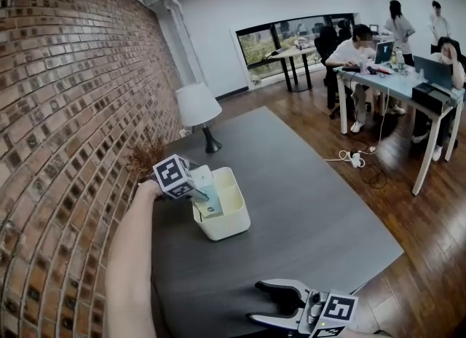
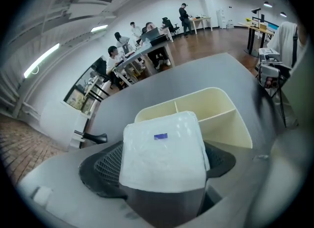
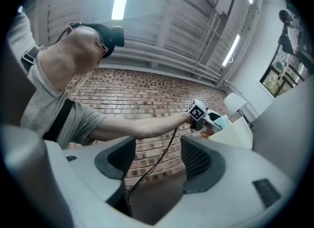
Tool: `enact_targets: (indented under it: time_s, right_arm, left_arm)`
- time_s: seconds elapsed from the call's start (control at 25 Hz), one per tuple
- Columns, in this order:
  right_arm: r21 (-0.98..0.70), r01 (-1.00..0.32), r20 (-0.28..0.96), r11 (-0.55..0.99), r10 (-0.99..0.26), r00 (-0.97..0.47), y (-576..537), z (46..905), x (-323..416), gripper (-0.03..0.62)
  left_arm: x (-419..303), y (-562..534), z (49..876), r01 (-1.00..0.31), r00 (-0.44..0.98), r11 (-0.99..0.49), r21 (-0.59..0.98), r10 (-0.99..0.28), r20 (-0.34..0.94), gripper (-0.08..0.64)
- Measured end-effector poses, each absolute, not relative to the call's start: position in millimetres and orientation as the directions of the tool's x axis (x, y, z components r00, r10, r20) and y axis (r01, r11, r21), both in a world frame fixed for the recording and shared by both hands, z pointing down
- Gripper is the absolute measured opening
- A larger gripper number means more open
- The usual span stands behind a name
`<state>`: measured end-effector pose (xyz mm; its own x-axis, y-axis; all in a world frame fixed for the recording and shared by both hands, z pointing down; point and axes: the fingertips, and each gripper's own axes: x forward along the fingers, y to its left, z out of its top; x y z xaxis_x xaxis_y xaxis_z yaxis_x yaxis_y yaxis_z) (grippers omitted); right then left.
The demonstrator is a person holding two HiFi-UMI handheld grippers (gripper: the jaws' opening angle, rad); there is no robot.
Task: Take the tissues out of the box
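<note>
A cream box [image 1: 237, 192] with two compartments stands on the dark grey table [image 1: 306, 205] near the brick wall. My left gripper [image 1: 204, 199] reaches down into its near-left part and is shut on a white tissue pack [image 1: 208, 201]. In the left gripper view the tissue pack [image 2: 164, 163], with a small blue mark, fills the gap between the jaws of the left gripper [image 2: 164, 149], with the box [image 2: 218, 106] just beyond. My right gripper [image 1: 261, 302] hovers by the table's front edge, open and holding nothing; the right gripper [image 3: 157, 160] looks up toward the left arm and the box [image 3: 241, 134].
A white-shaded lamp [image 1: 198, 107] and a dried plant [image 1: 149, 156] stand behind the box against the brick wall [image 1: 65, 111]. Several people sit and stand at desks [image 1: 397, 81] at the far right. A power strip [image 1: 354, 159] lies on the wooden floor.
</note>
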<state>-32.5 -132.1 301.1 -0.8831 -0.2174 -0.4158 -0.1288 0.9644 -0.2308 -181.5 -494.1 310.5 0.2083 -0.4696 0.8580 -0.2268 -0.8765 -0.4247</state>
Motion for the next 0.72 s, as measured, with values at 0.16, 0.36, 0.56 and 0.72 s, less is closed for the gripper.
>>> enact_targets:
  time_s: [0.16, 0.36, 0.56, 0.72]
  right_arm:
    - [-0.222, -0.136, -0.404, 0.965, -0.218, -0.888, -131.1, 308.6, -35.5, 0.302]
    - [-0.244, -0.14, -0.423, 0.96, -0.235, -0.875, -137.8, 305.0, -31.5, 0.302]
    - [-0.318, -0.167, -0.457, 0.933, -0.306, -0.835, -152.4, 301.0, -15.9, 0.302]
    - [-0.345, -0.204, -0.466, 0.916, -0.356, -0.81, -159.7, 298.3, -5.1, 0.302]
  left_arm:
    - [-188.5, -481.1, 282.5, -0.287, 0.268, -0.843, -0.455, -0.527, 0.807, 0.472]
    - [-191.7, -441.8, 202.9, -0.406, 0.428, -0.726, -0.554, -0.687, 0.586, 0.472]
    - [-165.3, -314.7, 155.6, -0.629, 0.739, -0.723, -0.287, -0.67, 0.07, 0.472]
    - [-160.0, -208.6, 187.2, -0.671, 0.682, -0.738, 0.072, -0.653, -0.328, 0.472]
